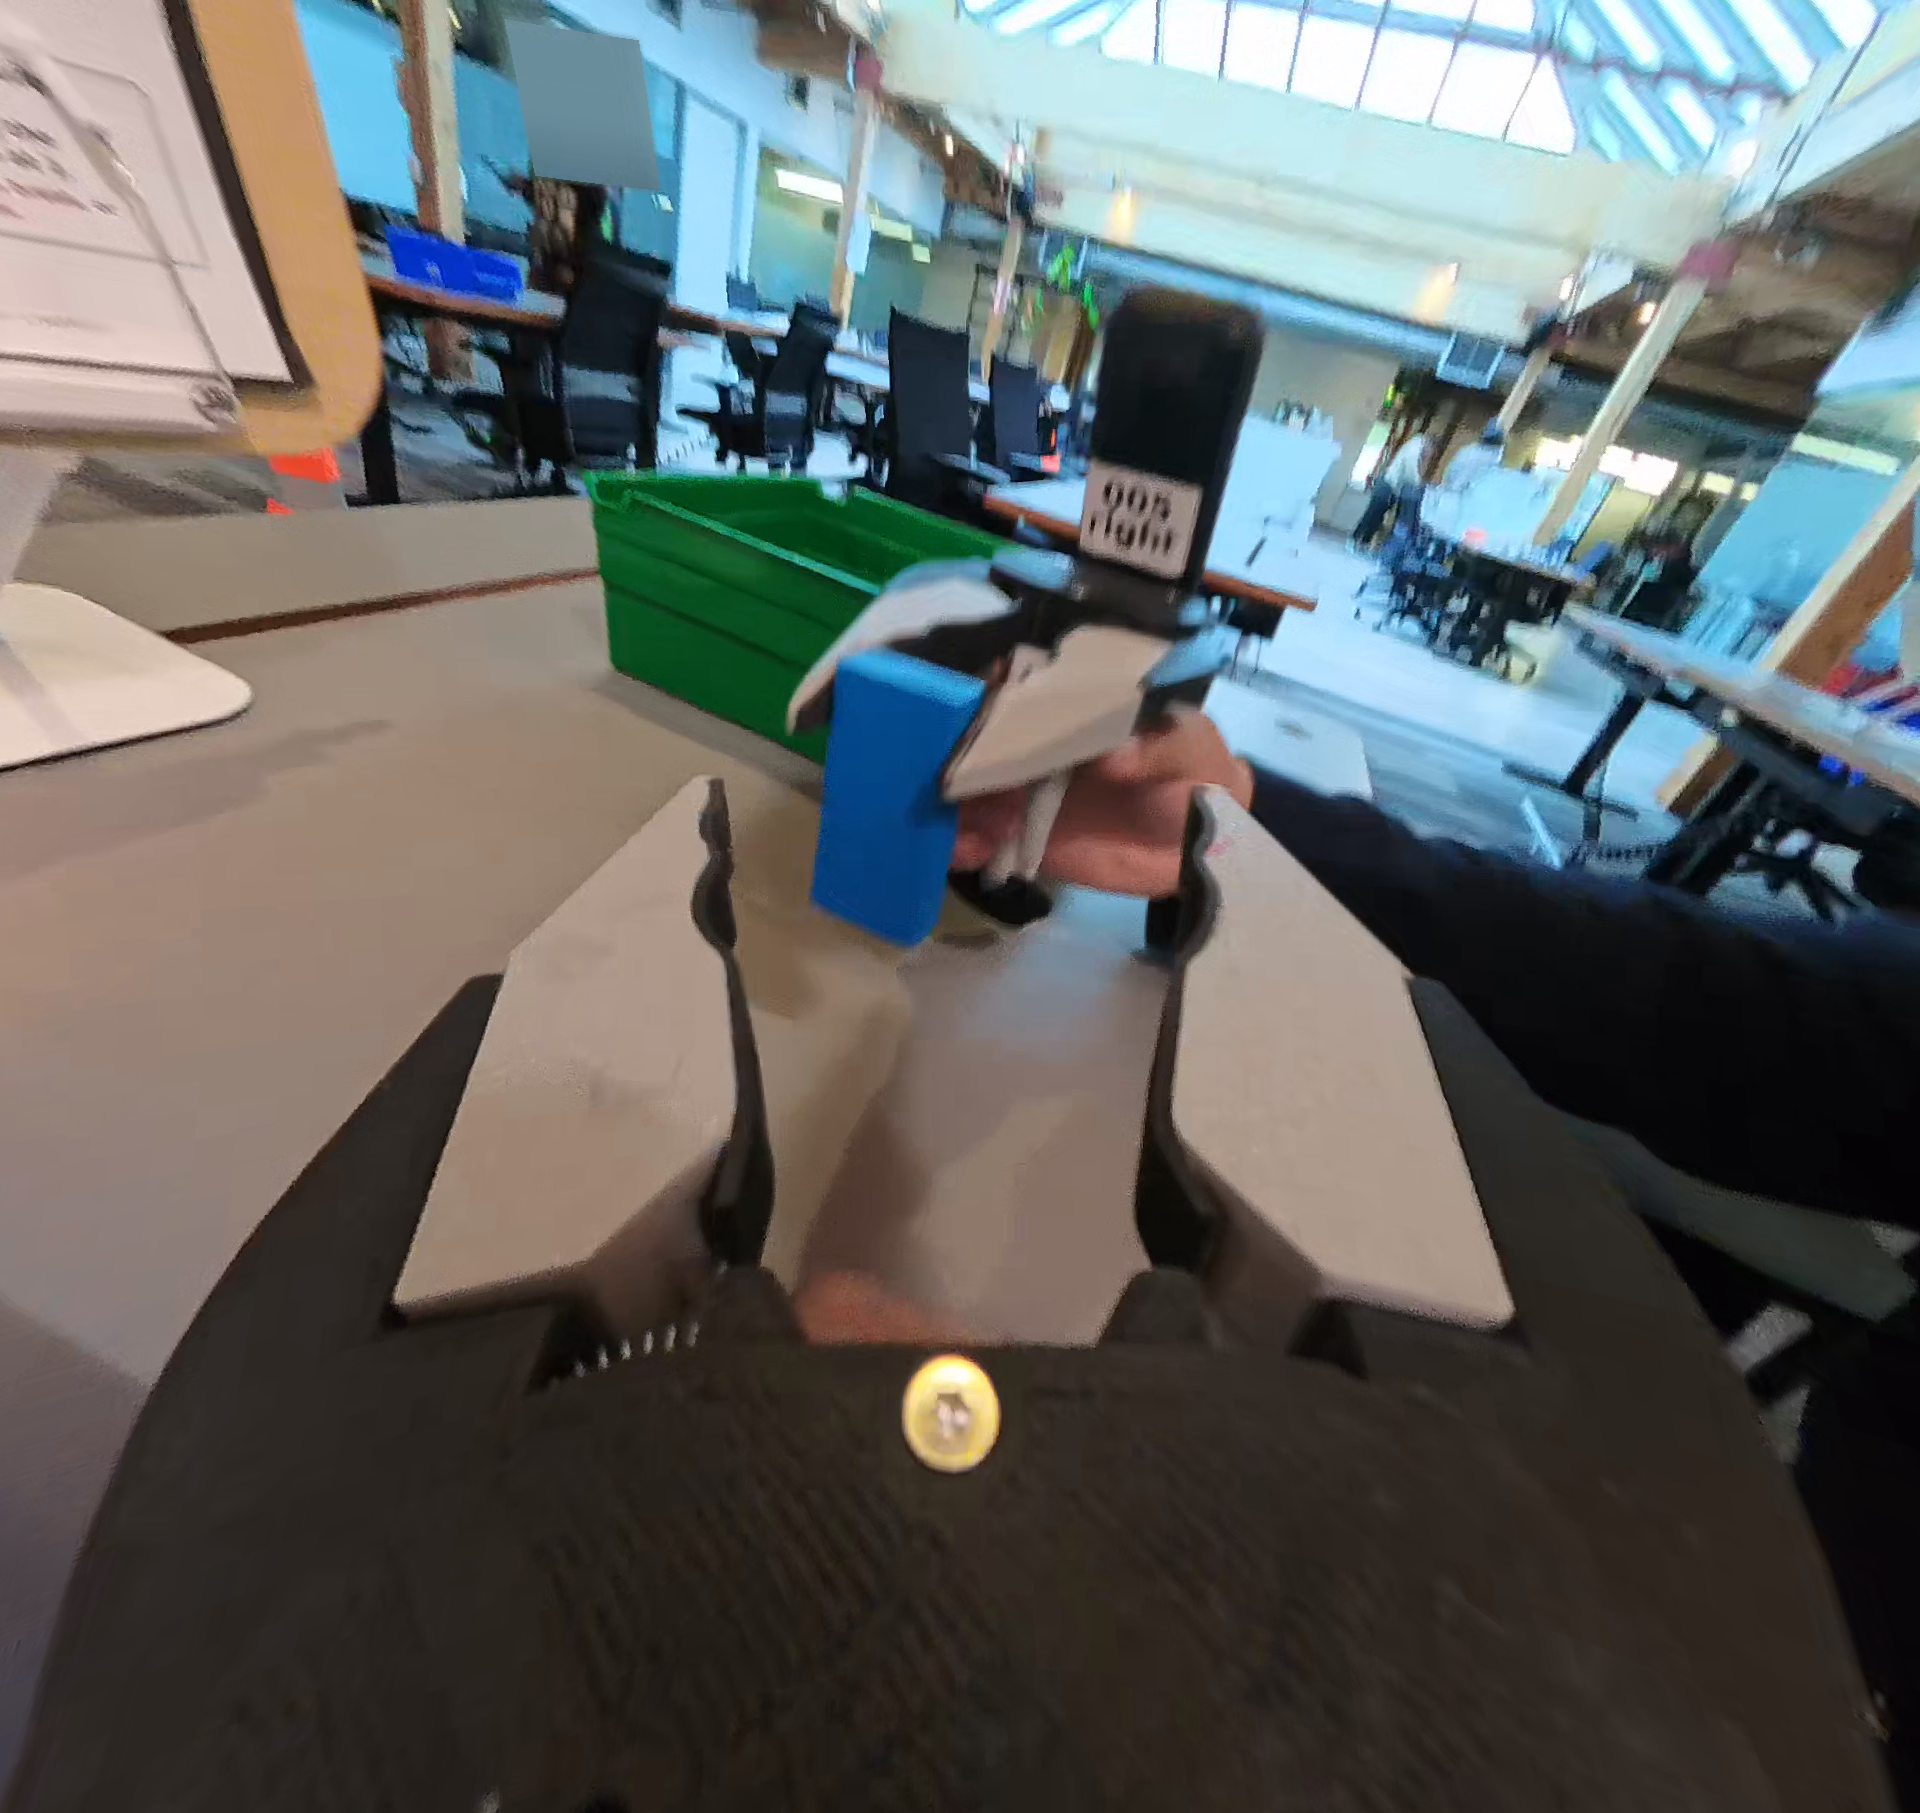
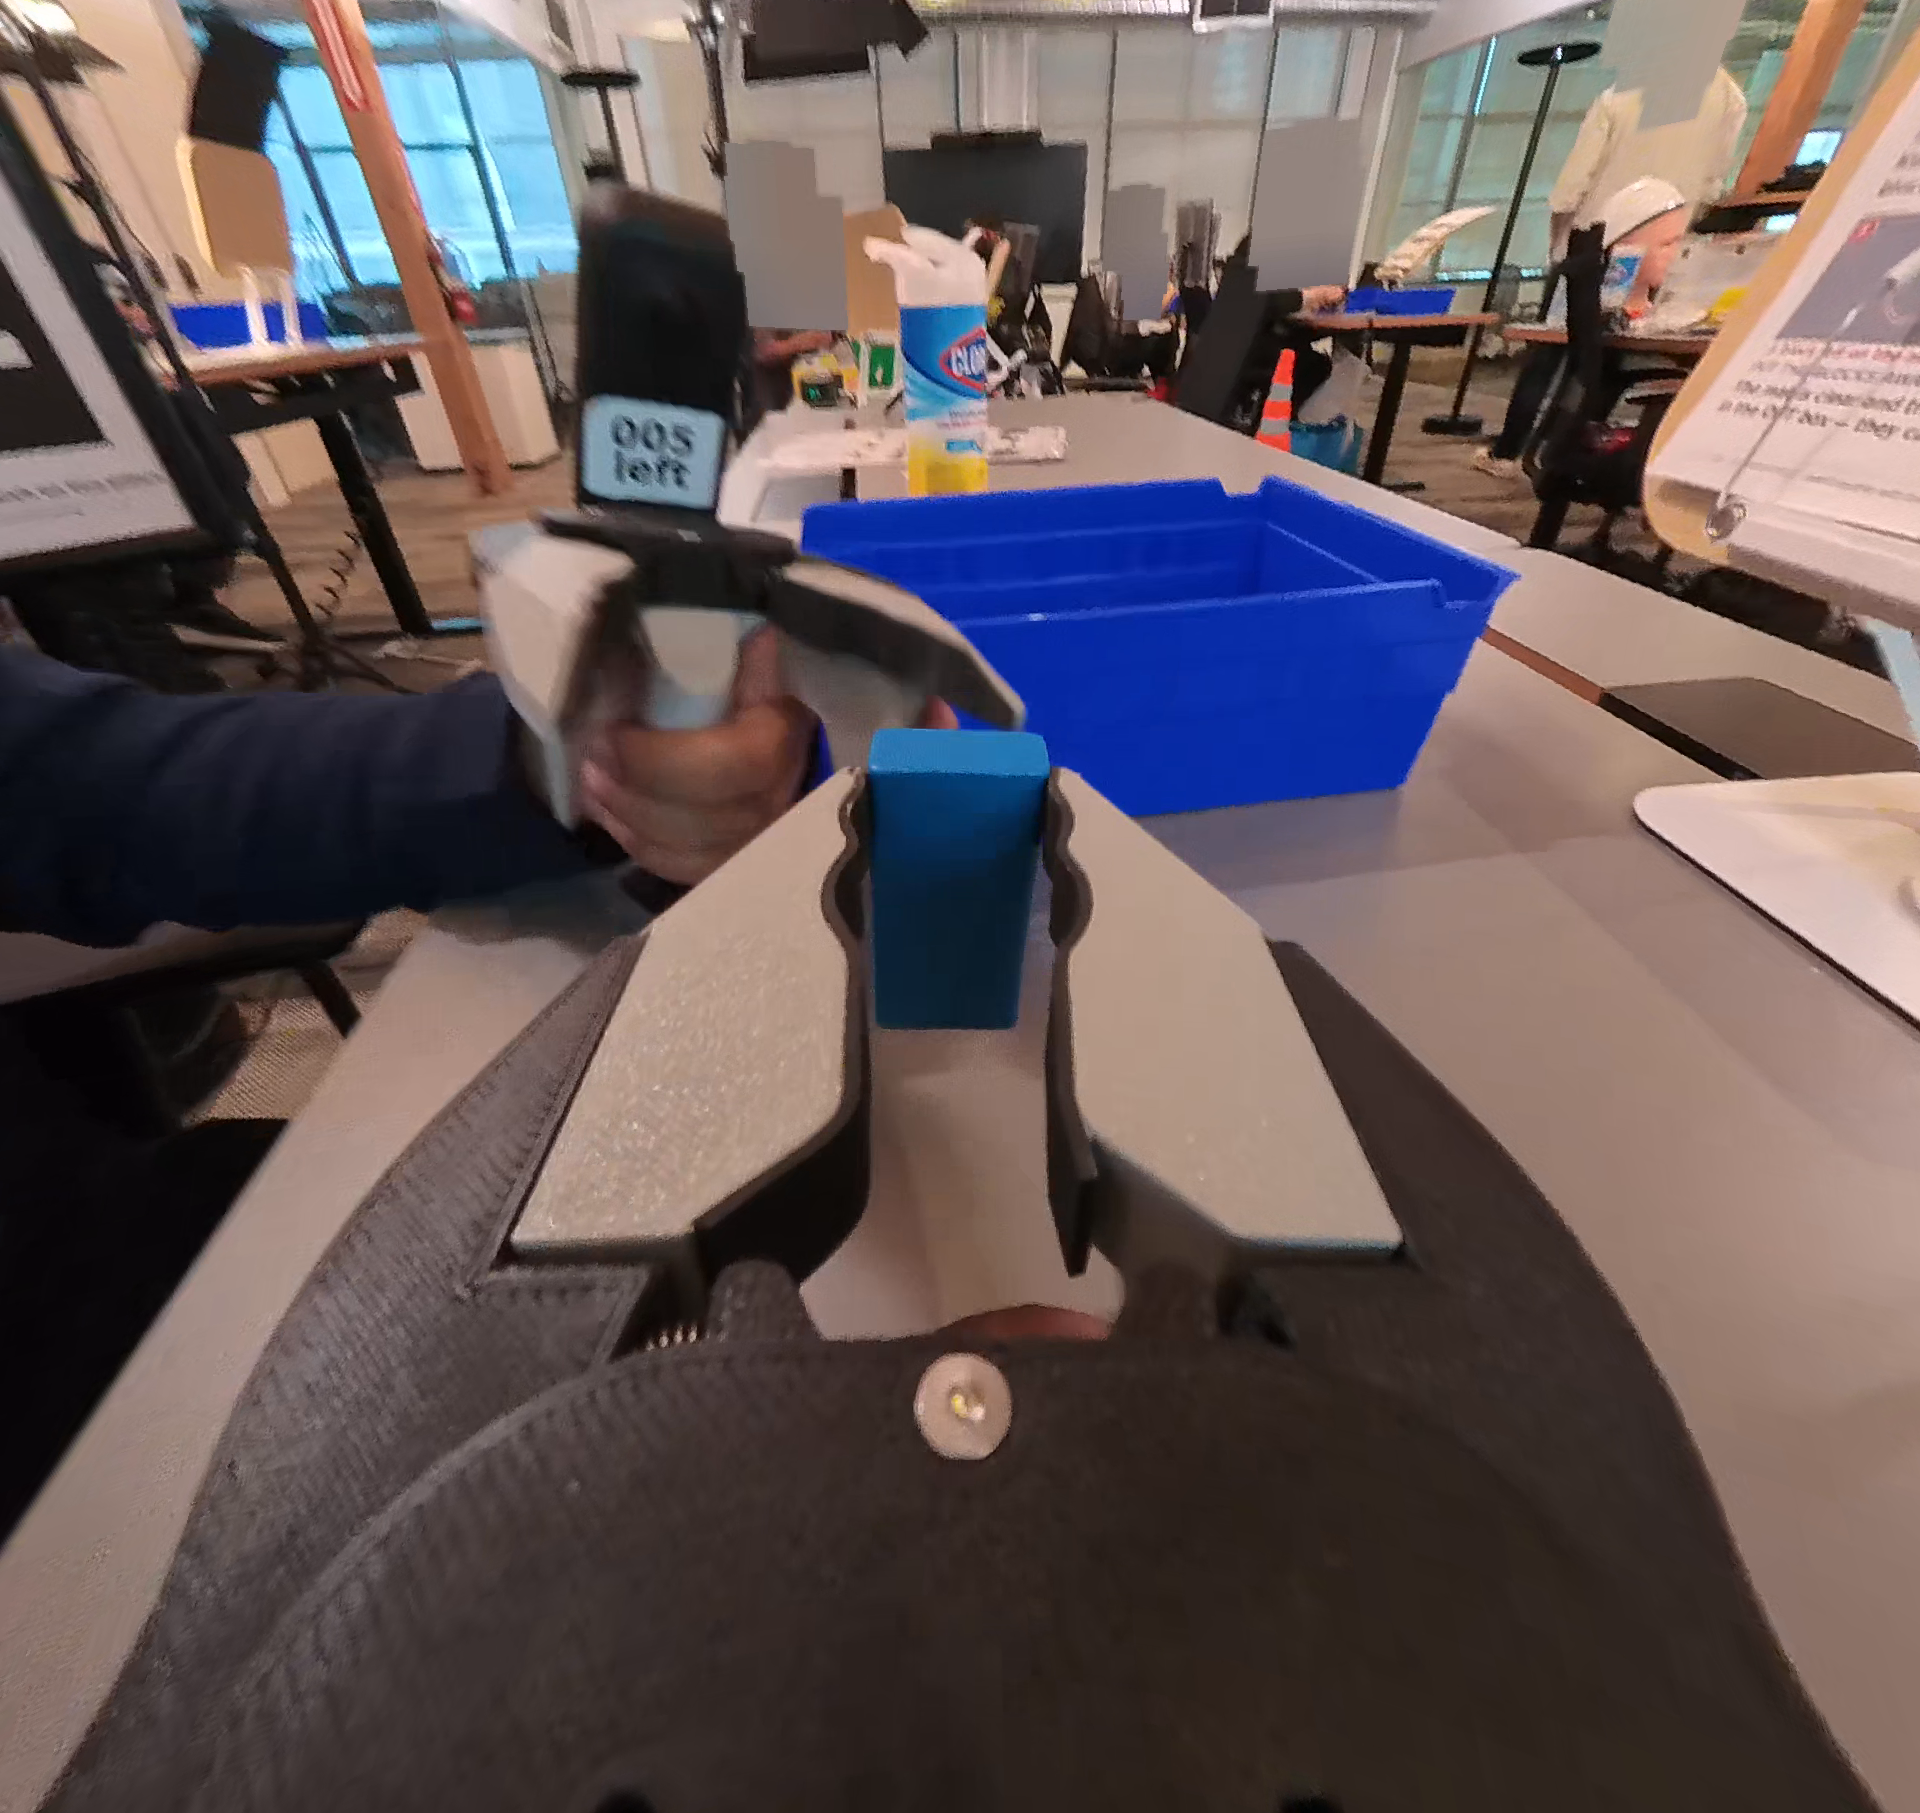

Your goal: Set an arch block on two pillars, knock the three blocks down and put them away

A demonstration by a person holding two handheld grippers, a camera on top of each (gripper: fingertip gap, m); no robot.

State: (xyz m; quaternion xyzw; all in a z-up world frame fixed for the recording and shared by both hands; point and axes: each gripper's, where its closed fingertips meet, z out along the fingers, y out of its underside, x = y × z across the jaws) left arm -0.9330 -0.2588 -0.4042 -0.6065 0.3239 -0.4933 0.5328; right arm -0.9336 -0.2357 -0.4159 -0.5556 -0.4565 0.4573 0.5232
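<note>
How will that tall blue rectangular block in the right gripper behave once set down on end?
The tall blue rectangular block looks rigid with flat faces, so the right gripper probably holds it squarely. Standing on its narrow end on the smooth grey table, it likely tips or slides easily.

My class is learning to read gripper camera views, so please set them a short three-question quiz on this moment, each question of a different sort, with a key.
1. True or false: the left gripper has its fingers spread apart with nothing between them.
2. Multiple choice: what does the right gripper hold? A) a red arch B) a blue block C) a spray bottle
3. Fill in: in the right wrist view, the bin behind the held block is ____; in the left wrist view, the bin behind it is ____.

Key: 1 true; 2 B, upright, fingers pressed on both its sides; 3 blue, green.
</note>
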